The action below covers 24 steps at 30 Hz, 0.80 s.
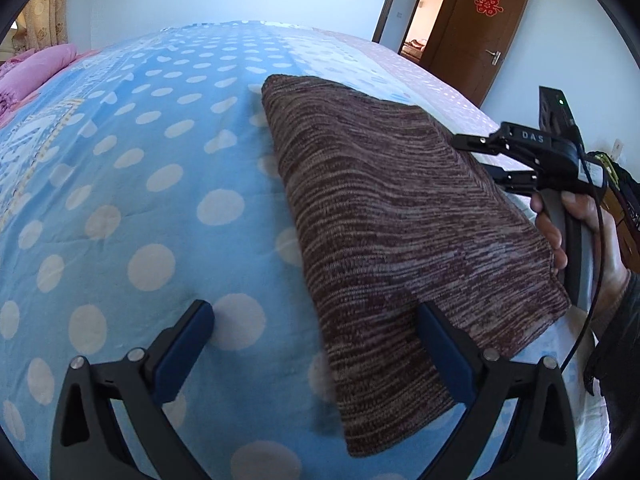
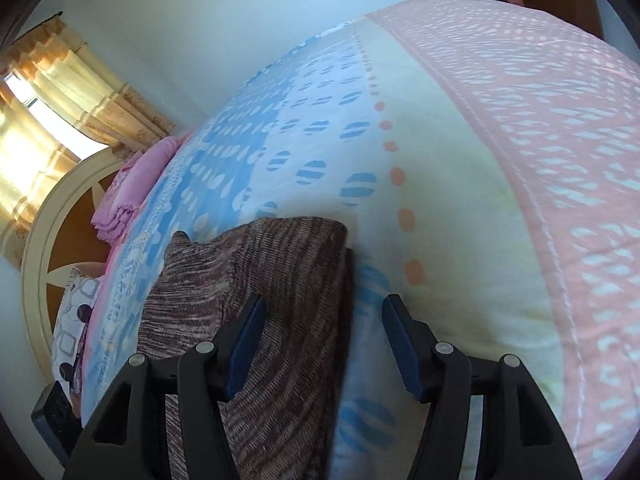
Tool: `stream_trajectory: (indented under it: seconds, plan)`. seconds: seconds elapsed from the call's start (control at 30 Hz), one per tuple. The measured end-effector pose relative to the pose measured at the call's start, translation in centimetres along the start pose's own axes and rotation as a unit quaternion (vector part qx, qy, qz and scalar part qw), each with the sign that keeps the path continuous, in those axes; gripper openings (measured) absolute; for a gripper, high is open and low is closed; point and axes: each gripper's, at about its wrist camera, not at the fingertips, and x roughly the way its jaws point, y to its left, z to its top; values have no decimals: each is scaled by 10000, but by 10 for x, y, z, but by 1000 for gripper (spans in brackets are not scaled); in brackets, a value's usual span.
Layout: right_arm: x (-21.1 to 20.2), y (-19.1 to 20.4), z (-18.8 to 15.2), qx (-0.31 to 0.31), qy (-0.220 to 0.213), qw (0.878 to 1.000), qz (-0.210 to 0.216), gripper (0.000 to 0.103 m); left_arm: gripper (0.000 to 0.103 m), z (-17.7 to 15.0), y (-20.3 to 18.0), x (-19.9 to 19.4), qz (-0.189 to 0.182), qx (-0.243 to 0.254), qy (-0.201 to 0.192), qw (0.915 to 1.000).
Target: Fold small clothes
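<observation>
A brown-and-cream striped knit garment (image 1: 384, 216) lies folded into a long rectangle on the blue polka-dot bedspread (image 1: 120, 184). My left gripper (image 1: 316, 314) is open, its jaws wide, hovering over the garment's near left edge, holding nothing. My right gripper (image 1: 476, 156) shows in the left wrist view at the garment's right edge, held by a hand. In the right wrist view the right gripper (image 2: 324, 316) is open and empty, straddling the garment's (image 2: 272, 312) right edge above the bed.
The bedspread (image 2: 460, 208) has a pale and pink band on the right. A pink folded quilt (image 1: 28, 76) and a patterned pillow (image 2: 74, 312) lie by the headboard. A brown door (image 1: 480, 32) stands open beyond the bed. A curtained window (image 2: 48, 112) is beyond the headboard.
</observation>
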Motion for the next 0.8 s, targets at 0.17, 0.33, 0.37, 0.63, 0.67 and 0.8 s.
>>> stream_trajectory:
  seconds: [0.17,0.33,0.37,0.63,0.67,0.8]
  plan:
    - [18,5,10,-145,100,9997,160,54,103,2,-1,2,-33,23,-13,10000]
    - [30,0,13,-37,164,9986,510,35,101,4,-2,4,-128,1,-50,9999]
    - [31,-2,13,14,196,9979,615,32,99,3,-1,4,-173,-21,-60,9998]
    - [30,8,11,-55,187,9989,433,23,57,1,-6,-3,-358,79,-164,9992]
    - [28,10,10,-75,169,9990,398,23,42,1,-10,-4,-455,144,-142,9988]
    - [12,23,5,-93,-35,9994,333,22,25,2,-12,-6,-444,236,-117,9987]
